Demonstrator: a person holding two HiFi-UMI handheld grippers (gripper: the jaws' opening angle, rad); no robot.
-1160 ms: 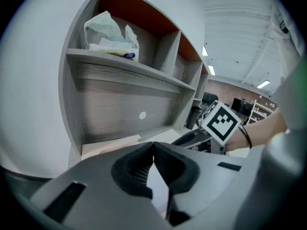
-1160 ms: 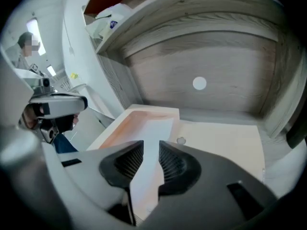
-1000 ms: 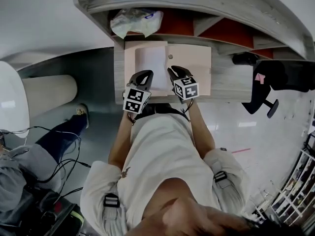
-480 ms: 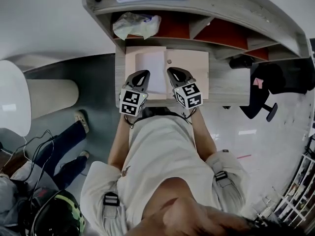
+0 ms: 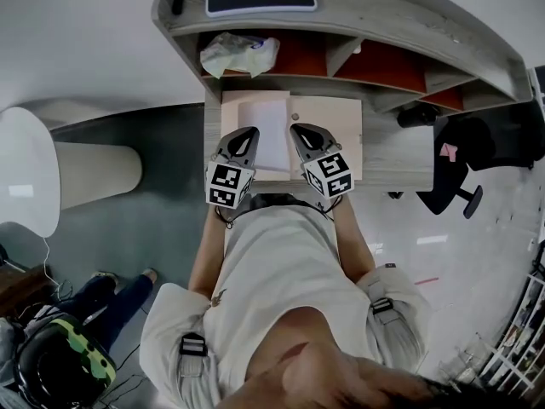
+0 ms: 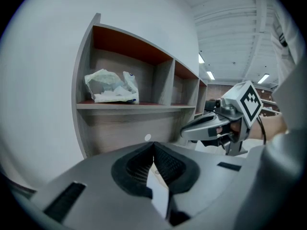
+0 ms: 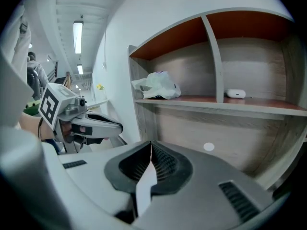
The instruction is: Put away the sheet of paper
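- While I am looking down through the head view, I am seeing the white sheet of paper (image 5: 267, 128) lying over the left part of a peach desk mat (image 5: 330, 135) on the grey wood-grain desk (image 5: 400, 156)
- I am keeping the left gripper (image 6: 153, 150) clamped on the sheet's near left edge, its ribbed pads pressing together on the white paper
- The right gripper (image 7: 150, 152) is gripping the sheet's near right edge; its jaws have just been closing and are pressing tight on the paper between them
- A crumpled plastic bag (image 5: 239, 53) is sitting in the left compartment of the shelf unit (image 5: 341, 25) behind the mat, and a small white case (image 7: 235, 94) is resting in the next compartment
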